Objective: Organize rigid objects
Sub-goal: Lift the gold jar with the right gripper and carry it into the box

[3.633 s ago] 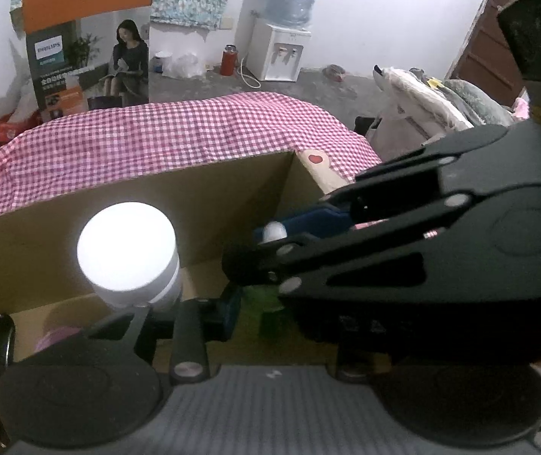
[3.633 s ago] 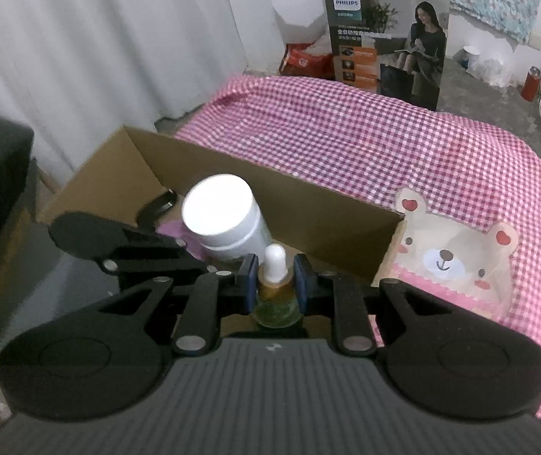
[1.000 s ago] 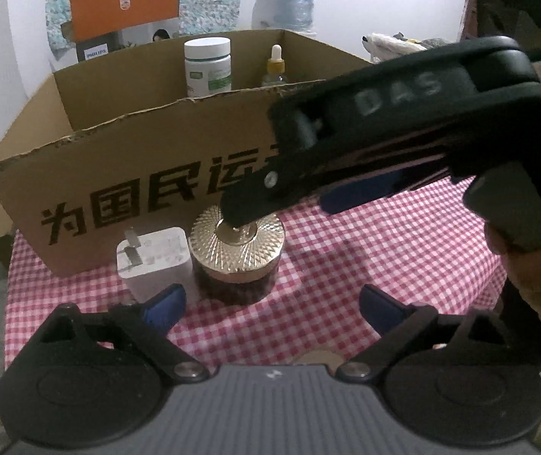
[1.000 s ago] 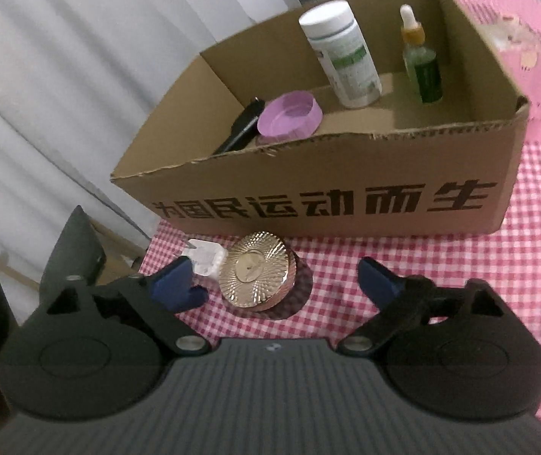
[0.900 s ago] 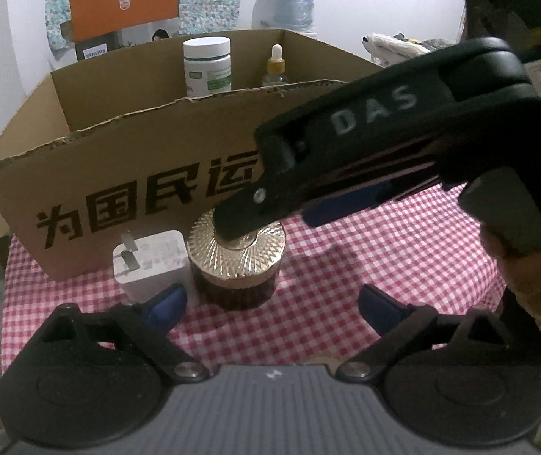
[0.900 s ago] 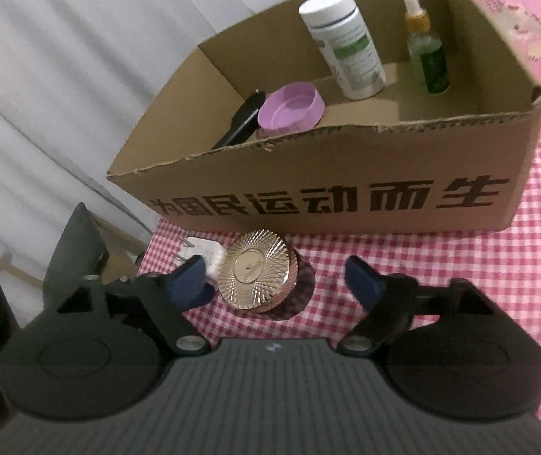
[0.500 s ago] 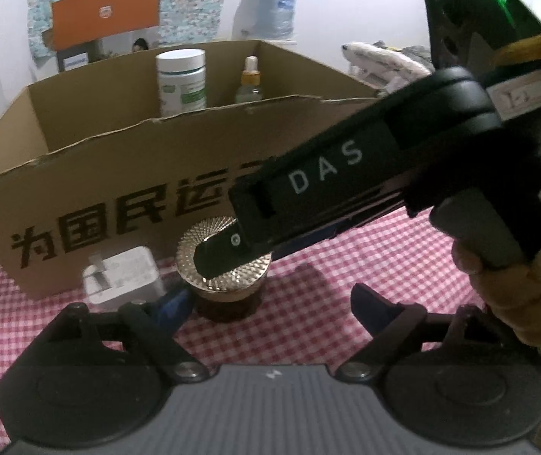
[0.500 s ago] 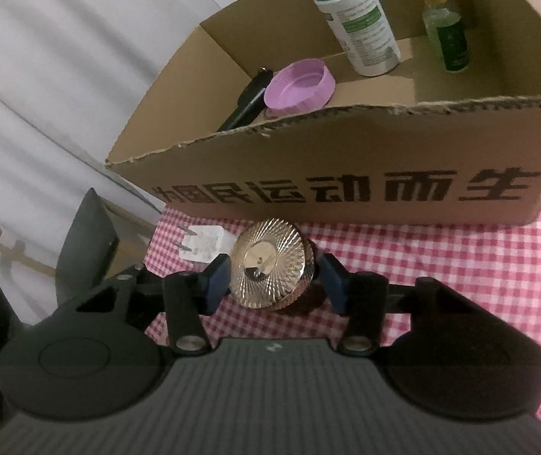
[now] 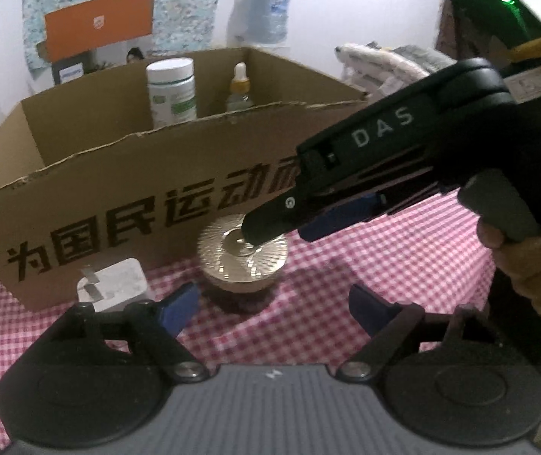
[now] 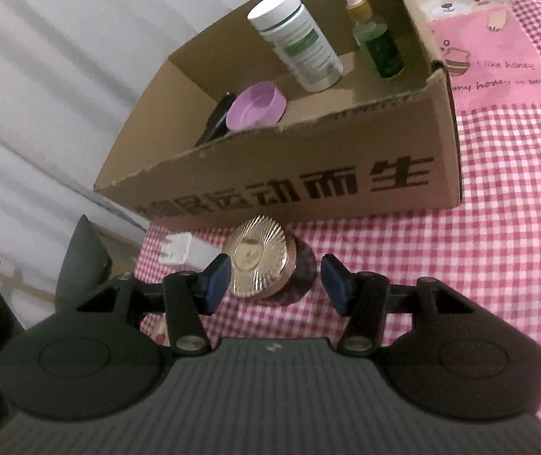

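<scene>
The step in hand is judged to be the pick-up of the round dark jar with the ribbed gold lid, which stands on the red-and-white checked cloth just in front of the open brown cardboard box with black printed characters, beside a white plug-in charger. The right gripper is set low around the jar. Its jaws have just been closing and are now half drawn together, with the jar between and slightly ahead of them. One blue pad is seen at the edge of the lid, while a sliver of cloth shows between the other pad and the jar, so a firm clamp is not shown. The left gripper is held back with its jaws wide apart. They have just been closing a little, and nothing is between them.

Next, the jar would need to be seated deeper between the pads, squeezed, lifted over the box wall and set on the free floor near the lavender plastic cap.

A second ago the right jaws stood wide on either side of the jar. Earlier still, the green dropper bottle was clamped in that gripper. It is now left standing in the box beside the white pill bottle.
</scene>
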